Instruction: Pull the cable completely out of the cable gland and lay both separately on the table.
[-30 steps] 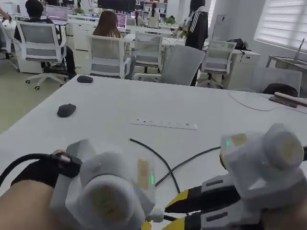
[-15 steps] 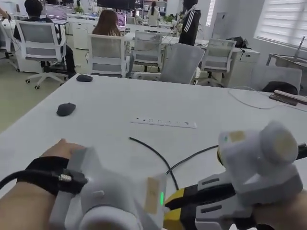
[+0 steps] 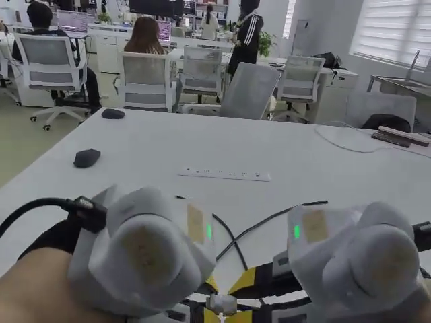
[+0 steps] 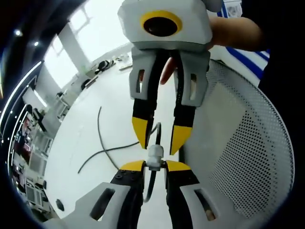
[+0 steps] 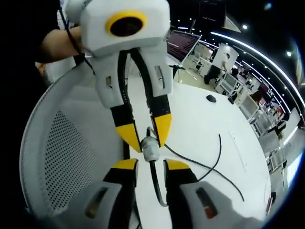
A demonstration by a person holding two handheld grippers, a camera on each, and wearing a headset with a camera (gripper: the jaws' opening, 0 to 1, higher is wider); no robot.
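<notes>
A small white cable gland (image 4: pixel 155 156) sits on a thin black cable, and my left gripper (image 4: pixel 155 166) is shut on the gland. Facing it tip to tip, my right gripper (image 4: pixel 161 138) stands open with the cable between its yellow fingertips (image 4: pixel 142 133), just behind the gland. In the right gripper view the cable runs down between my right gripper (image 5: pixel 151 166) jaws, below the gland (image 5: pixel 148 147). The rest of the black cable (image 3: pixel 269 219) trails loosely over the white table (image 3: pixel 303 168). In the head view the gland (image 3: pixel 222 303) is low between both gripper bodies.
A white power strip (image 3: pixel 224 174) lies mid-table, with a dark mouse (image 3: pixel 87 157) to its left and another mouse (image 3: pixel 112 114) farther back. A white mesh chair back (image 4: pixel 238 143) is under the grippers. Office chairs and people are beyond the far edge.
The two grippers have drawn closer, tips facing each other at the near edge of the table. The gland now shows between them. The head camera has shifted a little.
</notes>
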